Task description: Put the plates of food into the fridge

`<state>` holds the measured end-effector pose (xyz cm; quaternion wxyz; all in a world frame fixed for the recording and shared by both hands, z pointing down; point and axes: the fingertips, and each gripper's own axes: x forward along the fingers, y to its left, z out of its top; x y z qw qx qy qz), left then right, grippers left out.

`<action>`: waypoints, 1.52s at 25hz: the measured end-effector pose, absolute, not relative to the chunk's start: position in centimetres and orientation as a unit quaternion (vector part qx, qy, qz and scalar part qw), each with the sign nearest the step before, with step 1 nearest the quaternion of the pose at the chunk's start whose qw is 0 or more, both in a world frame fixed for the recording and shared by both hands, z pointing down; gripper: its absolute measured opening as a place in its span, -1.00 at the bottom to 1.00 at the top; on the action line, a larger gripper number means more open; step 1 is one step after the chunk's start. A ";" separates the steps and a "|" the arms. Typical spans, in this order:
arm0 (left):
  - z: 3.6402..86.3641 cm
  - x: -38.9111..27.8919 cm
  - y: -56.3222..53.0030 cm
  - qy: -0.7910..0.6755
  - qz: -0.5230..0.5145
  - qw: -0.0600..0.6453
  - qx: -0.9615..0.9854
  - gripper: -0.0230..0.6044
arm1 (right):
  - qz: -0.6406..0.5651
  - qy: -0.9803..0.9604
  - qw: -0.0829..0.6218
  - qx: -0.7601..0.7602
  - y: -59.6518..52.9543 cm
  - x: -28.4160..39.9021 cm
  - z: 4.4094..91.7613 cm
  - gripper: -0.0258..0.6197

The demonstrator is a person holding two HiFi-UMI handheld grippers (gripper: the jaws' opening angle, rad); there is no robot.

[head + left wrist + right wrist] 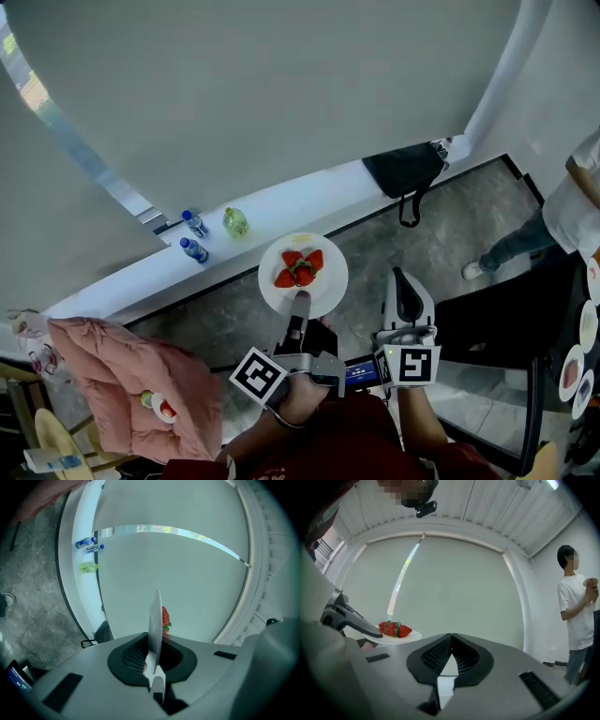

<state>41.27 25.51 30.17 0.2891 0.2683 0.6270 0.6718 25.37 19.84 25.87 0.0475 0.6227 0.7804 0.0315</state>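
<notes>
While no fridge is seen in any view, a round white plate (303, 275) of red strawberries (300, 267) is held level in the air. It is pinched at its near rim by the narrowly set jaws of the left gripper (298, 307) and reaches straight ahead of them. Just to its right, the right gripper (405, 298) is seen closed on nothing, so delivery is judged to fall to the left hand. Beyond the plate's far rim, small plastic bottles (194, 236) are stood on a long white ledge (309, 202).
</notes>
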 end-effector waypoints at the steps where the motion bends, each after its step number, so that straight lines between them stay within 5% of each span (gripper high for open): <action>1: 30.1 41.0 26.2 0.628 0.673 0.286 0.265 -0.84 | 0.034 0.784 0.047 0.618 20.4 25.1 25.9 -0.88; 13: 30.5 37.9 31.5 0.641 0.690 0.254 0.220 -0.84 | 0.047 0.826 0.055 0.559 23.2 22.4 25.8 -0.88; 38: 31.3 19.4 33.5 0.667 0.716 0.150 0.141 -0.84 | 0.038 0.899 0.031 0.435 22.0 6.2 27.0 -0.88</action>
